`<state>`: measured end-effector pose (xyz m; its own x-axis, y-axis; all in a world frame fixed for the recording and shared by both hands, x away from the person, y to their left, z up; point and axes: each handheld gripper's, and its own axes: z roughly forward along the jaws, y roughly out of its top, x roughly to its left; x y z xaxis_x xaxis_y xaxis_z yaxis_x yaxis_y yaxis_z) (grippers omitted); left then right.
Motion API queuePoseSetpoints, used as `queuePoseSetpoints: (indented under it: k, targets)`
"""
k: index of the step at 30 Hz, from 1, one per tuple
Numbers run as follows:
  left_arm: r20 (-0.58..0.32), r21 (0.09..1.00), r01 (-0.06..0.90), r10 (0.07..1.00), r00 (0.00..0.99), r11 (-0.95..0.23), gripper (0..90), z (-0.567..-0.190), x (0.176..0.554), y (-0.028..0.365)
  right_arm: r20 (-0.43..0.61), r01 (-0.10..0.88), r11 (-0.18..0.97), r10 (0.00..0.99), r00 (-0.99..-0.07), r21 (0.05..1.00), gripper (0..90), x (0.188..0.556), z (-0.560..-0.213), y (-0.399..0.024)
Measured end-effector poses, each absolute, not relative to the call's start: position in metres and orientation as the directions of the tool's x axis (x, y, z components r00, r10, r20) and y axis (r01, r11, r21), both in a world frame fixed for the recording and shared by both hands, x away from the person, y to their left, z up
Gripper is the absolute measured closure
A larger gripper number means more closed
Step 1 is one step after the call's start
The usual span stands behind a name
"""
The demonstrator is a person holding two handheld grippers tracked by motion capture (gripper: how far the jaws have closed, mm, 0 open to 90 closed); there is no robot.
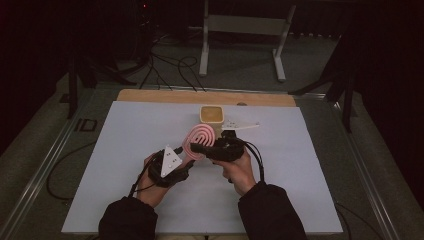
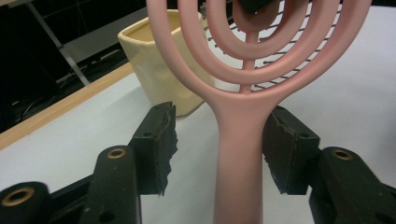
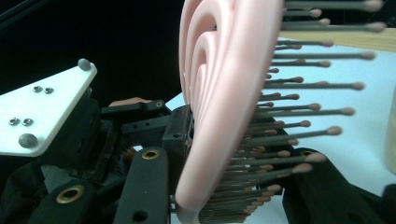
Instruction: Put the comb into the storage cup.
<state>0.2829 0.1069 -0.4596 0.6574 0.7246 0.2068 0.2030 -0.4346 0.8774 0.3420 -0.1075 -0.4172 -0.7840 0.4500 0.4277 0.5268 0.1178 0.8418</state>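
A pink hairbrush (image 1: pixel 200 136) with a ring-shaped head is held up over the white table sheet (image 1: pixel 125 150). My right gripper (image 1: pixel 201 146) is shut on the brush head (image 3: pixel 219 93), whose bristles (image 3: pixel 299 112) point to the right in the right gripper view. My left gripper (image 1: pixel 187 160) stands open around the brush handle (image 2: pixel 239 158). Its left pad (image 2: pixel 166 140) is clear of the handle, and its right pad (image 2: pixel 280 149) sits right against it. The left gripper (image 3: pixel 126 121) with its white plate also shows behind the brush in the right gripper view.
A cream square cup (image 1: pixel 211 114) (image 2: pixel 159 60) stands on the sheet just beyond the brush. The wooden table edge (image 1: pixel 200 96) runs along the back. A white metal stand (image 1: pixel 240 30) and cables (image 1: pixel 170 70) lie on the floor behind.
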Motion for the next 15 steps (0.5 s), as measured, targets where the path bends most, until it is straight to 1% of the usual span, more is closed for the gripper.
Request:
queuePoseSetpoints:
  k: [6, 11, 13, 15]
  targets:
    - [0.170, 0.897, 0.207, 0.739, 0.652, -0.389, 35.6, -0.457, 0.282, 0.110, 0.431, 0.525, 0.101, 0.452, -0.781, 0.845, 63.6, 0.341, -0.418, -0.109]
    - [0.116, 0.907, 0.233, 0.739, 0.663, -0.352, 26.7, -0.456, 0.283, 0.114, 0.432, 0.526, 0.093, 0.460, -0.776, 0.845, 63.7, 0.343, -0.419, -0.110]
    - [0.100, 0.908, 0.243, 0.741, 0.664, -0.340, 21.1, -0.454, 0.283, 0.116, 0.432, 0.528, 0.093, 0.466, -0.772, 0.844, 63.6, 0.343, -0.419, -0.110]
    - [0.087, 0.912, 0.248, 0.744, 0.662, -0.328, 17.8, -0.450, 0.283, 0.119, 0.429, 0.528, 0.097, 0.467, -0.773, 0.844, 63.7, 0.343, -0.419, -0.110]
